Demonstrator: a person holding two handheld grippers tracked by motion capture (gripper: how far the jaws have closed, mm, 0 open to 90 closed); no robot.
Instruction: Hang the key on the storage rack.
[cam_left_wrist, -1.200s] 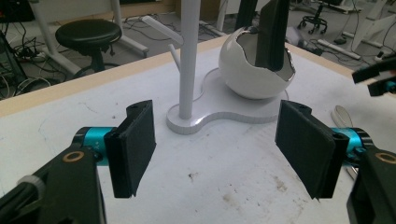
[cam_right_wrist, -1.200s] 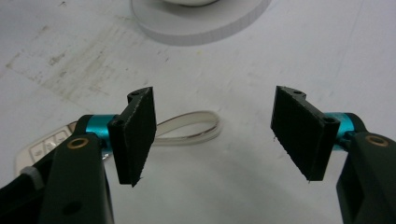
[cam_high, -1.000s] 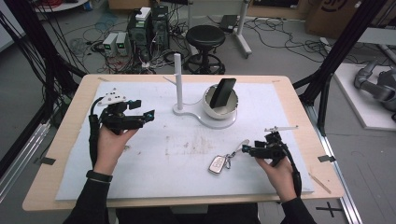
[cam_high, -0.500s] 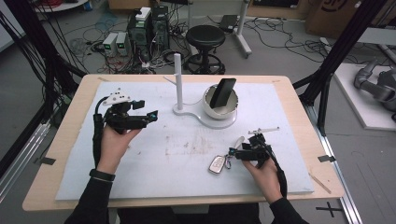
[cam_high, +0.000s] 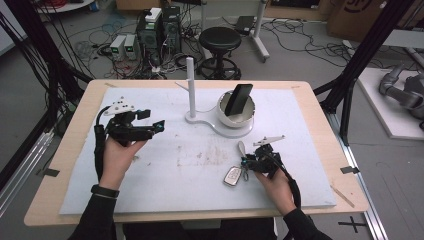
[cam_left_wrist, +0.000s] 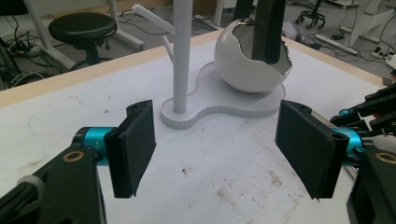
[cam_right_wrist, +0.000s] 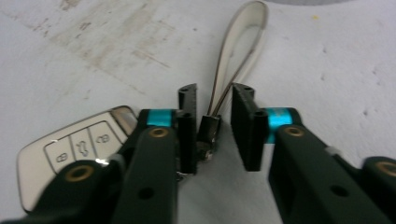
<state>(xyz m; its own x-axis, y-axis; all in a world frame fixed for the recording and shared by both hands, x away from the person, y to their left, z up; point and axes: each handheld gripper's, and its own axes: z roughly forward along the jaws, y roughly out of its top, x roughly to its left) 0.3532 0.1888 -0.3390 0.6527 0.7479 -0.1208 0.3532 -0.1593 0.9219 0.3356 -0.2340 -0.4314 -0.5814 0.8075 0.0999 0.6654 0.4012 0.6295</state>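
Nearest to the person, the right gripper is low over the white mat, in front of the white stand base and a little to its right. Its two black jaws are narrowly apart, and between them sits the small dark clasp of a pale looped strap; one jaw seems to touch the clasp, the other leaves a small gap. Just left of this gripper lies the silver car key fob with three buttons, flat on the mat, also in front of the base. The strap loop lies on the mat from the clasp toward the base.

Left of the base, the left gripper is held above the mat, its jaws spread wide with nothing between them. On the base stands a white upright post with a side branch, and beside it a white egg-shaped cup holding a black flat device that leans upright. Beyond the table a black round stool stands on the floor.
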